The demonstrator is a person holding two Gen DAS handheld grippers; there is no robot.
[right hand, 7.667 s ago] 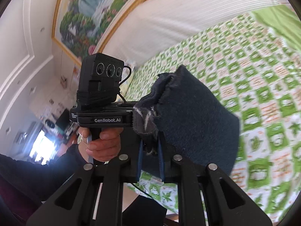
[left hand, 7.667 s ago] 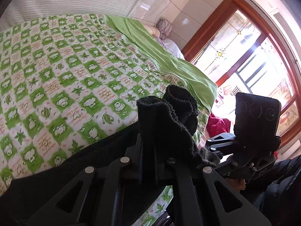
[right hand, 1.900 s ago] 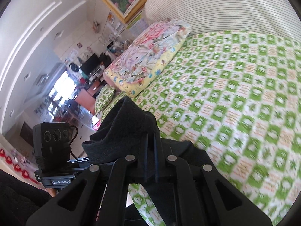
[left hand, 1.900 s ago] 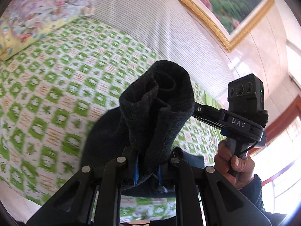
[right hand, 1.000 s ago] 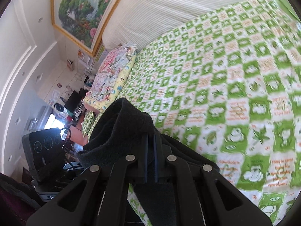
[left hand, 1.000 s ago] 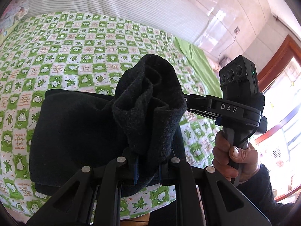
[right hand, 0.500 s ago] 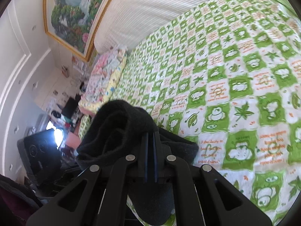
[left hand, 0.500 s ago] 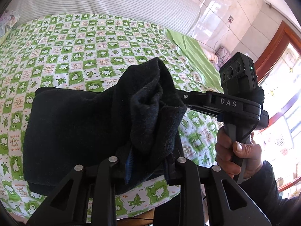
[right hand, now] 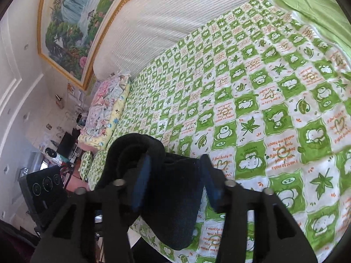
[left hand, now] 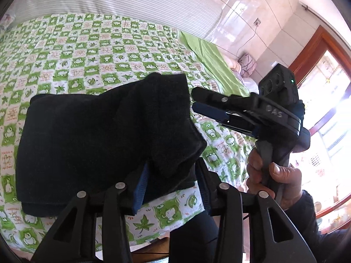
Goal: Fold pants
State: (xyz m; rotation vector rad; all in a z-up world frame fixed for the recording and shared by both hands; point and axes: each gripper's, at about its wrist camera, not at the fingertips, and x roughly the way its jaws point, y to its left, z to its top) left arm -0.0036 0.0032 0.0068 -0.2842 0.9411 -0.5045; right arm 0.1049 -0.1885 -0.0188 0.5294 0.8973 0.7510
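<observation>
The dark pants [left hand: 92,135] lie folded in a thick block on the green-and-white checked bedspread [left hand: 105,50] near the bed's front edge. My left gripper [left hand: 171,186] is open, its jaws spread either side of a raised fold of the cloth. My right gripper [right hand: 175,179] is open too, with the bunched edge of the pants [right hand: 173,210] loose between and against its fingers. In the left wrist view the right gripper [left hand: 195,100] shows beside the pants' right edge, fingers parted.
A striped headboard [right hand: 175,22] backs the bed. A floral pillow [right hand: 105,109] lies at the far left end. A plain green sheet [left hand: 210,59] covers the right side. A wooden-framed window [left hand: 324,83] is at the right.
Both grippers have opened and let go of the pants, which have settled onto the bedspread in a folded block. Earlier each was shut on a bunch of the cloth.
</observation>
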